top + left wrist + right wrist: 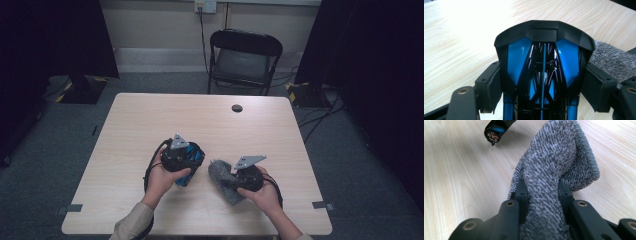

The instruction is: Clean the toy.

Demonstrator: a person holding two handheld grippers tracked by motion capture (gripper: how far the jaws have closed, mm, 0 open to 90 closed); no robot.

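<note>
We find the left gripper (183,167) over the near middle of the wooden table (150,120), held in the person's left hand (162,181); its jaws stand wide and are clamped on a black and blue toy car (544,72), the pads pressing the car's two sides in the left gripper view. In the high view the car (192,162) sits tilted under that gripper, just above the tabletop, with its blue panels showing at the right. We find the right gripper (235,180) just beside it to the right, held in the right hand (265,197); its jaws are drawn narrow and pinch a fold of a grey shaggy cloth (556,165), which rises between the pads and droops over to the right. In the high view the cloth (222,177) hangs to the table between the two grippers. The car and cloth are near each other; whether they touch we cannot tell. A black folding chair (245,57) stands beyond the table's far edge
</note>
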